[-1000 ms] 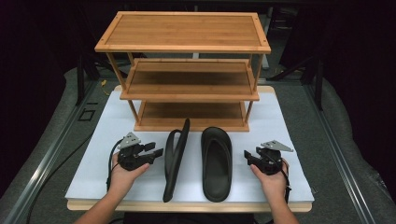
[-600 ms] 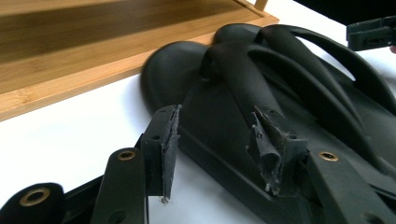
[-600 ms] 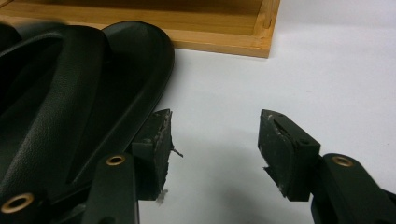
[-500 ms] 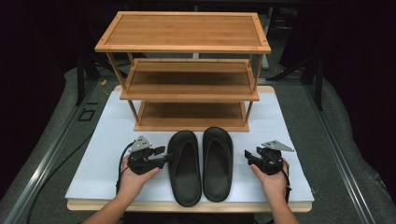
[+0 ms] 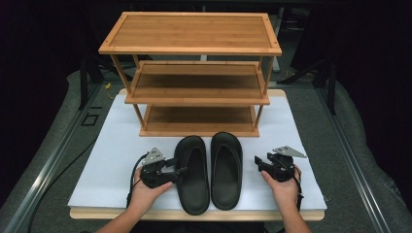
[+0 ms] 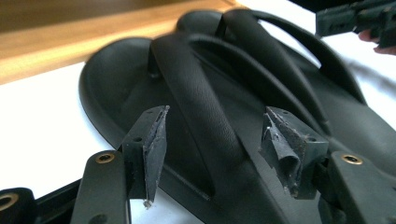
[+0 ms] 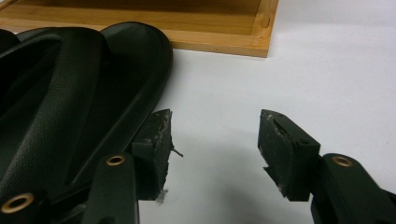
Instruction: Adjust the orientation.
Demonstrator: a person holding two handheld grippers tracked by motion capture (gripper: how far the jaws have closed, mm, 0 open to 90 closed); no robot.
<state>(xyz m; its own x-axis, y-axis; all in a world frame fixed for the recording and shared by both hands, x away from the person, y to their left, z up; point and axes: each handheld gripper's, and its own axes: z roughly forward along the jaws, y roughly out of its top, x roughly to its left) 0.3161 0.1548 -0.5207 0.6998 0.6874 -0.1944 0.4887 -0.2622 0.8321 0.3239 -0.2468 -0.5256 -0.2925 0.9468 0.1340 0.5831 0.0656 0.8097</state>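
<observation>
Two black flip-flop sandals lie flat side by side on the white mat, the left sandal (image 5: pixel 193 177) beside the right sandal (image 5: pixel 226 170). My left gripper (image 5: pixel 179 167) reaches over the left sandal's outer edge. In the left gripper view the left gripper (image 6: pixel 212 135) has its jaws apart with that sandal's strap (image 6: pixel 196 93) between them, and the pads do not press on it. Those jaws have just been opening. My right gripper (image 5: pixel 258 163) rests on the mat just right of the right sandal. It stands open (image 7: pixel 212 135) with bare mat between its fingers, the right sandal (image 7: pixel 70 93) at its left jaw.
A three-tier bamboo shelf (image 5: pixel 194 97) stands just behind the sandals, and its bottom tier (image 7: pixel 210 42) is close to their toes. The white mat (image 5: pixel 111 160) covers a wooden table whose front edge (image 5: pixel 194 214) runs below the hands. Dark floor surrounds the table.
The left sandal stood on its edge in the left gripper a second ago. It now lies flat against the right sandal, and the left gripper has moved right and opened. The right gripper kept still.
</observation>
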